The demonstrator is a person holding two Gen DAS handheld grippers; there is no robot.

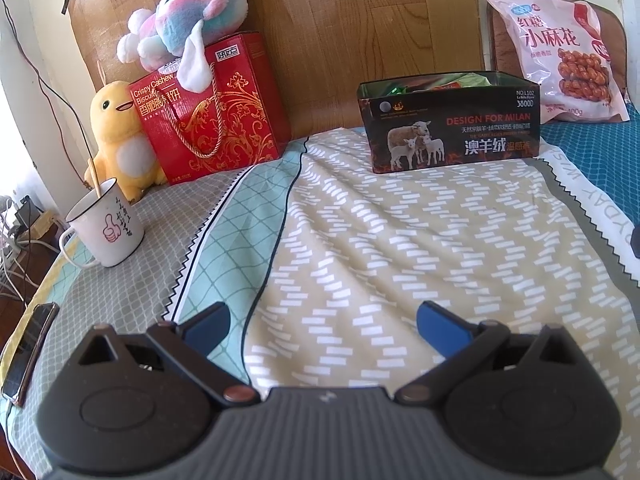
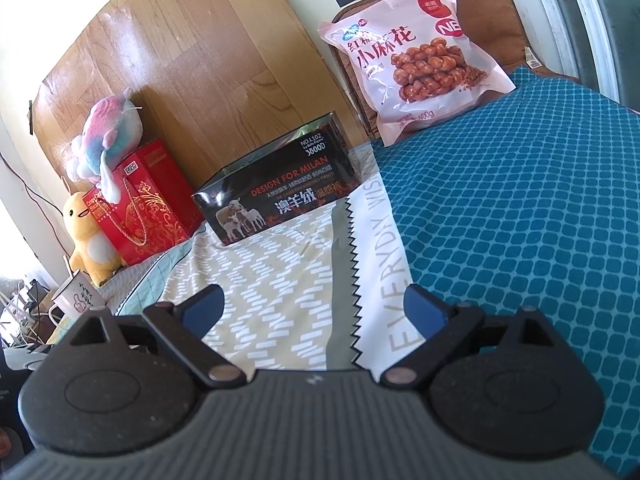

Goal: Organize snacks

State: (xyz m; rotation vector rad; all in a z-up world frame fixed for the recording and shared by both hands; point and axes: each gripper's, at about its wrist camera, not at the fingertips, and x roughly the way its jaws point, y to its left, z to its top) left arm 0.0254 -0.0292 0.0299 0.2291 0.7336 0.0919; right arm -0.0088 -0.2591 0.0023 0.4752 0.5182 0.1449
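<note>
Left gripper (image 1: 322,322): spread wide and empty, hovering low over the patterned bedspread (image 1: 400,240)
Right gripper (image 2: 314,308): likewise parted with nothing between the pads, aimed toward the headboard
Black box (image 1: 452,128): open-topped, sheep printed on its front, standing on the bed against the wooden board; a few wrapped snacks show inside
Pink twist-snack bag (image 2: 412,56): upright, leaning on a brown cushion (image 2: 500,8) well to the right of the box, on the blue cover (image 2: 520,200)
Likely step: fetch the bag with the right gripper
Doing it well: pinch a flat top corner, not the puffy middle, lift clear, lower into the box
Risk: slick film may slip
</note>
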